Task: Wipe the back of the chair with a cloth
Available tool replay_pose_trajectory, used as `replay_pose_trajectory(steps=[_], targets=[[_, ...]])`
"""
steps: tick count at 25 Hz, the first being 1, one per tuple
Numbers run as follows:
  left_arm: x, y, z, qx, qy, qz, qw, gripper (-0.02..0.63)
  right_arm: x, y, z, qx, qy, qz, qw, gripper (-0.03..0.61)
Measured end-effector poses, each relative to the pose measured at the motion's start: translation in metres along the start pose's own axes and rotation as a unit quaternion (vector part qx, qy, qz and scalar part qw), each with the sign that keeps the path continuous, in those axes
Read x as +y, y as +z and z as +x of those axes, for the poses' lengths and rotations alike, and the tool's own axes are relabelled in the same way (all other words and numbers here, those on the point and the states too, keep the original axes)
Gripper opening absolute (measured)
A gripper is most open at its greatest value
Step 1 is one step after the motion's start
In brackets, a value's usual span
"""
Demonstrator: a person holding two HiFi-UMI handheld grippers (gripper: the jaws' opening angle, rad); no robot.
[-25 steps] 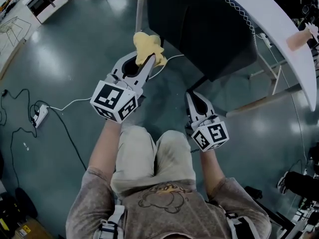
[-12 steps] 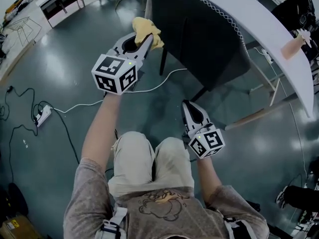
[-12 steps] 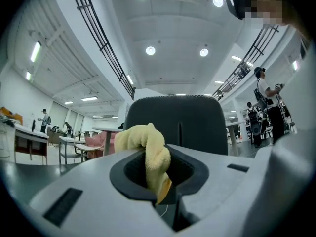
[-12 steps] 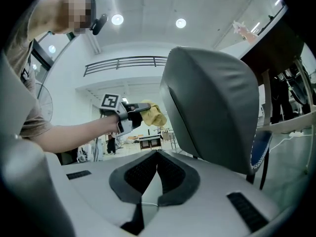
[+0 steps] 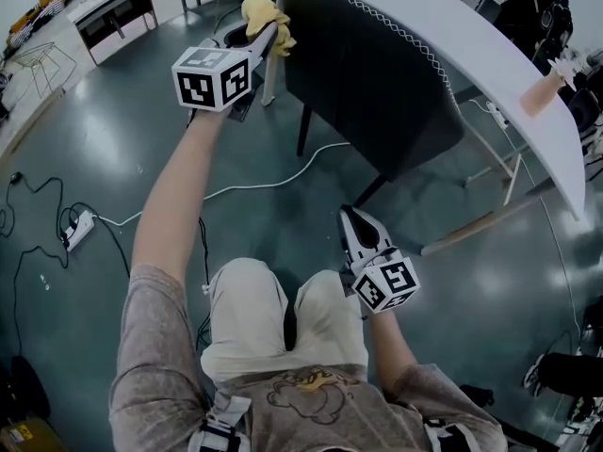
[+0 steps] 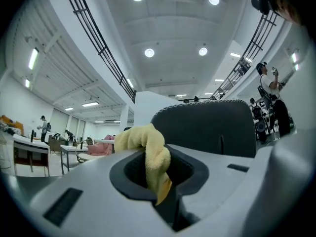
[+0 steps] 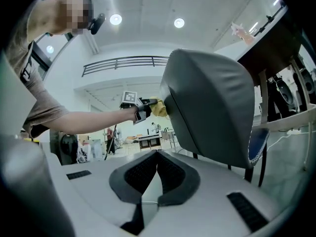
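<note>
the chair back [image 5: 377, 83] stands stiff by the white table [image 5: 490, 55]; your left gripper [image 5: 266, 38] is clamped on the soft, light yellow cloth [image 5: 262, 12] at the chair's top corner, so hold it by the bunched middle; your right gripper [image 5: 353, 222] hangs closed, empty

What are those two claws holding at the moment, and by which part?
The left gripper pinches a yellow cloth by a bunched fold. The right gripper is shut, holding nothing.
</note>
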State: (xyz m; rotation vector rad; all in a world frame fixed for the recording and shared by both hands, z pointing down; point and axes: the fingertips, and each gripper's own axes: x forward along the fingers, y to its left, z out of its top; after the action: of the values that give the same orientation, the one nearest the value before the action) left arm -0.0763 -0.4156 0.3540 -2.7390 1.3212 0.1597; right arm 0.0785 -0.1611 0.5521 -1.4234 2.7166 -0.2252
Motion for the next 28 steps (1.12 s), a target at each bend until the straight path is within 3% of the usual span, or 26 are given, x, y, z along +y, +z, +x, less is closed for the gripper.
replay_pose_trajectory(steps=[7,12,22,28], targets=[[0.0,0.013,0.026,0.004,-0.024,0.026,0.9994,0.064,0.003,-0.007,0.001,0.009,0.003,0.003,1.0,0.025],[-0.007,0.011,0.024,-0.001,-0.033,0.022,0.9992,0.064,-0.003,-0.006,-0.002,0.009,-0.004,0.0,1.0,0.025],[-0.069,0.013,0.023,-0.026,-0.083,0.015,0.9961,0.064,-0.011,-0.009,-0.01,0.013,-0.016,-0.004,1.0,0.025],[-0.106,0.008,0.017,-0.02,-0.117,0.008,0.9929,0.063,-0.012,-0.01,-0.009,0.015,-0.019,-0.007,1.0,0.025]])
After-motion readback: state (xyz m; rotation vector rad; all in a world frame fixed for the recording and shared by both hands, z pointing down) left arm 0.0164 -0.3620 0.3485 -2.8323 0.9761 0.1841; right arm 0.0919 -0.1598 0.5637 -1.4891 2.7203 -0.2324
